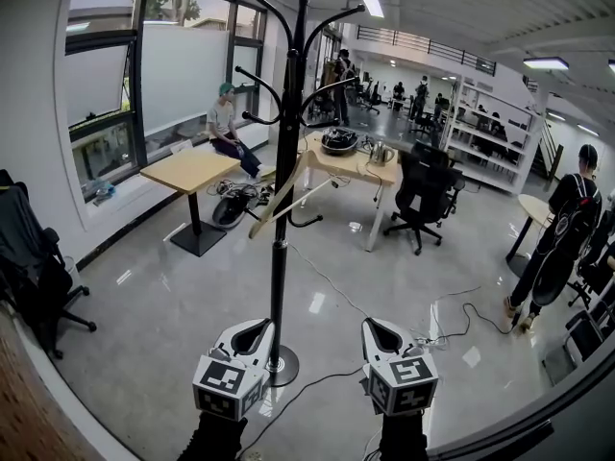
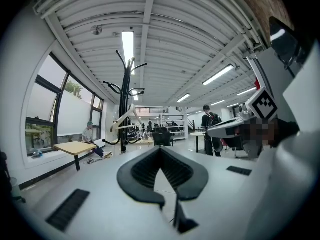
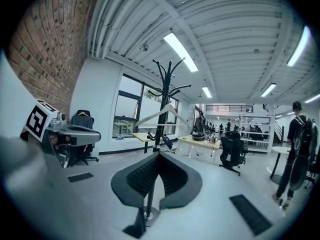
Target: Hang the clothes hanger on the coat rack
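Note:
A tall black coat rack (image 1: pixel 284 161) stands on the glossy floor straight ahead, its round base (image 1: pixel 281 365) just past my grippers. A pale wooden clothes hanger (image 1: pixel 284 205) hangs tilted from one of its lower hooks, with nothing holding it. My left gripper (image 1: pixel 259 325) and right gripper (image 1: pixel 375 325) are low at the frame's bottom, either side of the base, both shut and empty. The left gripper view shows the rack (image 2: pixel 123 109) and hanger (image 2: pixel 122 119) beyond the left gripper (image 2: pixel 160 148). The right gripper view shows the rack (image 3: pixel 164 104) and hanger (image 3: pixel 160 115) above the right gripper (image 3: pixel 159 154).
A wooden table (image 1: pixel 192 169) stands left of the rack, a long desk (image 1: pixel 356 166) and a black office chair (image 1: pixel 423 195) behind it. Another dark chair (image 1: pixel 34 267) sits at far left. Cables (image 1: pixel 384 315) trail over the floor. A person (image 1: pixel 562 238) stands at right.

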The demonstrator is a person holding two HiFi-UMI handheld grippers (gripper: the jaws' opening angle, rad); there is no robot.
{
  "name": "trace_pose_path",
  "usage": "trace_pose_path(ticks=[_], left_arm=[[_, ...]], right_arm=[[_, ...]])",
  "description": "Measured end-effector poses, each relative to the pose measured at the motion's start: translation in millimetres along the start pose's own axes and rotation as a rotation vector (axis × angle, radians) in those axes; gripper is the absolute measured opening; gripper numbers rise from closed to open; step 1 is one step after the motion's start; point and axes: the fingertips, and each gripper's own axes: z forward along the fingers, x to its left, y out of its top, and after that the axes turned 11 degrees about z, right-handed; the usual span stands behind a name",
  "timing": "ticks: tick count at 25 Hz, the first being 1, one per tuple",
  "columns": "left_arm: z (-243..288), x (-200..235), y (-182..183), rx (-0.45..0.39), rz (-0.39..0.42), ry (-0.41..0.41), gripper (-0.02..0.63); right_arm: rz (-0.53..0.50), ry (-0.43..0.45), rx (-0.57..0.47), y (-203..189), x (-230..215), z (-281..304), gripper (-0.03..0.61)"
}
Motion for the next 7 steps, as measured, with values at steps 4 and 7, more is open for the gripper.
trace_pose_path(ticks=[4,7], left_arm=[[4,6,-1,0.003,-0.002,0.004,0.008],[6,12,-2,0.001,0.003,0.001,0.008]], right_arm=[[-0.001,-0.004,-0.003,2,-2,6,0.008],[0.002,-0.010,-0.005,3,-2,11,0.008]])
